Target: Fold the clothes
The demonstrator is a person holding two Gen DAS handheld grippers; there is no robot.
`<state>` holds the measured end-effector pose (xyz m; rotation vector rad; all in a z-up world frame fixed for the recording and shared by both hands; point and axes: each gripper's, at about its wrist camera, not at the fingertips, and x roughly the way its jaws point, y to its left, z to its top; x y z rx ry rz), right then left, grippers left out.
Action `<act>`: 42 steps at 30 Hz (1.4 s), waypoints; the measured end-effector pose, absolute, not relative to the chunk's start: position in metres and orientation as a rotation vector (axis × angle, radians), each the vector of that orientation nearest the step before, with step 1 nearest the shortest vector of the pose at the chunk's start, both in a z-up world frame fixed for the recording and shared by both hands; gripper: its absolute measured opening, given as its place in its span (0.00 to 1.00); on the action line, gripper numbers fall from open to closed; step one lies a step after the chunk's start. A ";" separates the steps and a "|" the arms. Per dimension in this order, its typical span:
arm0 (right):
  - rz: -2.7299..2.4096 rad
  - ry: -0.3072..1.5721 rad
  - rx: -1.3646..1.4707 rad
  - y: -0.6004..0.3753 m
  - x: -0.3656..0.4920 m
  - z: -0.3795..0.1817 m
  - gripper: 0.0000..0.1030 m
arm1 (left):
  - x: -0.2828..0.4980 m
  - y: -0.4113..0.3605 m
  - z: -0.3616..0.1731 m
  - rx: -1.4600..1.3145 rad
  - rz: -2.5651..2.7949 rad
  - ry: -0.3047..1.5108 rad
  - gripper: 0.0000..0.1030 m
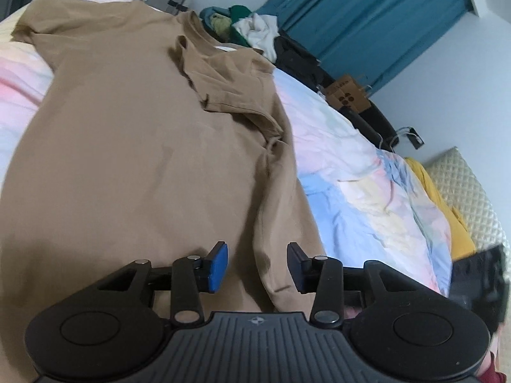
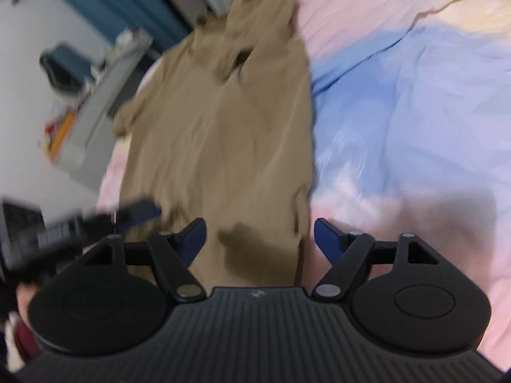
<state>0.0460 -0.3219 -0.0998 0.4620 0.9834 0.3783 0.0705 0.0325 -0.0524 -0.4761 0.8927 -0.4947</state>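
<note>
**Tan shirt half folded on the bed, both tongs standing free above its hem**

A tan T-shirt (image 1: 134, 146) lies spread on a bed (image 1: 367, 172) covered in pastel bedding, filling the left and centre of the left wrist view. One sleeve (image 1: 230, 95) is turned in over the body, which suggests a lengthwise fold is underway.

The left tongs (image 1: 258, 266) stand partly apart at the bottom of that frame, over the shirt's folded edge; the blue pads do not press on the cloth. The right tongs (image 2: 260, 239) stand wider, straddling the shirt's near end, also gripping nothing. Both seem poised at the hem for the next fold.

The left view shows a clothes pile (image 1: 249, 28) and teal curtain (image 1: 367, 16) at top. The blurred right view shows the narrowed shirt (image 2: 223, 127) whole, plus the other tool at lower left.
</note>
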 end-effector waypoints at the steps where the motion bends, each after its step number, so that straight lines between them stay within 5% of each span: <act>1: 0.393 0.979 0.416 -0.315 0.039 -0.095 0.56 | 0.070 0.036 -0.052 -0.482 -0.489 0.888 0.42; 2: 0.408 0.975 0.370 -0.308 0.032 -0.090 0.50 | 0.069 0.040 -0.050 -0.490 -0.486 0.880 0.42; 4: 0.426 0.967 0.282 -0.295 0.019 -0.082 0.19 | 0.067 0.050 -0.045 -0.512 -0.488 0.860 0.42; 7: 0.448 0.961 0.116 -0.272 0.001 -0.068 0.07 | 0.062 0.063 -0.037 -0.545 -0.492 0.827 0.42; 13: 0.532 0.983 -0.218 -0.219 -0.032 -0.047 0.06 | 0.052 0.087 -0.023 -0.601 -0.488 0.774 0.42; 20: 0.626 1.168 -0.419 -0.173 -0.054 -0.090 0.06 | 0.046 0.106 -0.021 -0.622 -0.450 0.769 0.42; 25: 0.665 1.155 -0.347 -0.184 -0.059 -0.059 0.09 | 0.046 0.109 -0.021 -0.617 -0.417 0.760 0.42; 33: 0.453 0.870 0.033 -0.224 0.009 0.008 0.10 | 0.060 0.100 -0.033 -0.604 -0.398 0.760 0.46; 38: 0.199 0.761 0.238 -0.249 0.053 -0.025 0.10 | 0.067 0.099 -0.044 -0.624 -0.401 0.769 0.60; 42: 0.155 0.861 0.314 -0.270 0.060 -0.072 0.09 | 0.081 0.099 -0.053 -0.694 -0.392 0.779 0.66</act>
